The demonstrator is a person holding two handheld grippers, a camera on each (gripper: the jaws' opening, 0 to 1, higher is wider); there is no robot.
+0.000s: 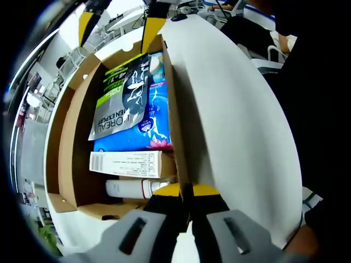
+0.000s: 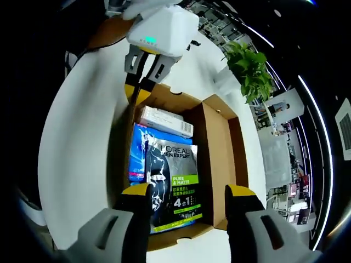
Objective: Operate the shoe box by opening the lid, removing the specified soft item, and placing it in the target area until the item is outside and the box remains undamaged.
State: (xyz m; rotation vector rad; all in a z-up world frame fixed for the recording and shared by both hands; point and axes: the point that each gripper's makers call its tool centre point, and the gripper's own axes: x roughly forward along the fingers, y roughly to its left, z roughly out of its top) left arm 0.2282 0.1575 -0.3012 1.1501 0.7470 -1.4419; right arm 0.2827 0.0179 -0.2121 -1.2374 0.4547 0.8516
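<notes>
Biggest worry right now is the cardboard: my left gripper is pinched tight on the box's side wall, the one between the box and its flipped-open lid, and if I yank or twist there while the other hand pulls, I reckon that thin wall creases or tears. The shoe box sits open on the white table, so the lid part looks done. Inside, the grey and black pouch lies on top of a blue packet; past them, at the left gripper's end of the box, there's a white carton with a barcode, and a white tube tucked against the end wall. I'm guessing the pouch is the soft item, still fully in the box. My right gripper hangs wide open over the pouch's near end, not touching it as far as I can tell. Other risk: closing down too deep grabs the blue packet too, or a jaw catches the box's near edge.
</notes>
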